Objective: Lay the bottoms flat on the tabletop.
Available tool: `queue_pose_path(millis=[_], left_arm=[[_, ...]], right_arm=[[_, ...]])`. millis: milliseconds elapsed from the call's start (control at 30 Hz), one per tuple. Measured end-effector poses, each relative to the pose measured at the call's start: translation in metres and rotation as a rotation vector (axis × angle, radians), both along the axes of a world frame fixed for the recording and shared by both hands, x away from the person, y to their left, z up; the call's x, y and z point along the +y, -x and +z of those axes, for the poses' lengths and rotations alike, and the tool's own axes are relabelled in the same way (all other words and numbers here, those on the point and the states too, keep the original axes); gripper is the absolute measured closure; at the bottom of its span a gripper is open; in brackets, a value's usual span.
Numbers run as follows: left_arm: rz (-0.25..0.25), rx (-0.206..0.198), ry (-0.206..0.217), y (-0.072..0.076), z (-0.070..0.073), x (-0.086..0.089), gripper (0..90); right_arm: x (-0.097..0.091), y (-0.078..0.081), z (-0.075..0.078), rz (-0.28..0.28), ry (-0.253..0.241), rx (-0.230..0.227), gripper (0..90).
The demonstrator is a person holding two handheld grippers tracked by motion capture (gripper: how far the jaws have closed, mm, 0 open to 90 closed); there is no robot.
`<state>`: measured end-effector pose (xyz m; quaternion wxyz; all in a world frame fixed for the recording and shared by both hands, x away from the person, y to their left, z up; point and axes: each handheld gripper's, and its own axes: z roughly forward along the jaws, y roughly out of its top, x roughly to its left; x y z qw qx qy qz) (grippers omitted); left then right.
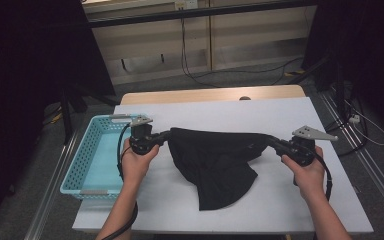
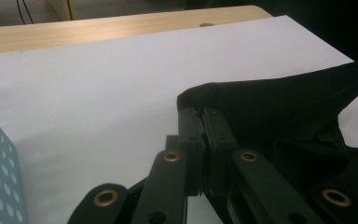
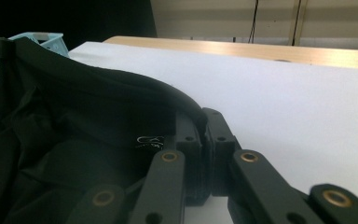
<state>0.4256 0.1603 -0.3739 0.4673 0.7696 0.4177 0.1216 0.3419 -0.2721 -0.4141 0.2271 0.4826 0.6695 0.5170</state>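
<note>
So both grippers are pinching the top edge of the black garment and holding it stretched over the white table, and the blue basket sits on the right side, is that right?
Not quite: the blue basket sits at the left side of the white table, beside the left gripper, as the high view shows. Both the left and the right gripper do pinch the top edge of the black garment.

Two bare forearms rise from the bottom edge of the high view, the left hand (image 1: 136, 162) left of centre and the right hand (image 1: 307, 175) at the right, each wrapped around a black gripper. The left gripper (image 1: 166, 135) points toward the frame's centre from the left, the right gripper (image 1: 270, 142) points back at it from the right, both about level. In each gripper view the two jaws stand pressed together on a pinch of black cloth (image 1: 215, 165)
</note>
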Motion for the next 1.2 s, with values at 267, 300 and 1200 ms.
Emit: queue_pose_path(millis=[267, 300, 1200], left_arm=[[0.007, -0.019, 0.013, -0.012, 0.015, 0.0, 87.4], [0.019, -0.025, 0.018, -0.016, 0.02, 0.001, 87.4], [0.034, -0.002, -0.001, -0.058, 0.025, -0.011, 87.4]], right_arm=[[-0.001, -0.014, 0.017, -0.008, 0.014, -0.014, 86.2], [0.0, -0.018, 0.024, -0.01, 0.014, -0.022, 86.2], [-0.004, -0.062, 0.032, -0.034, 0.054, 0.025, 86.2]])
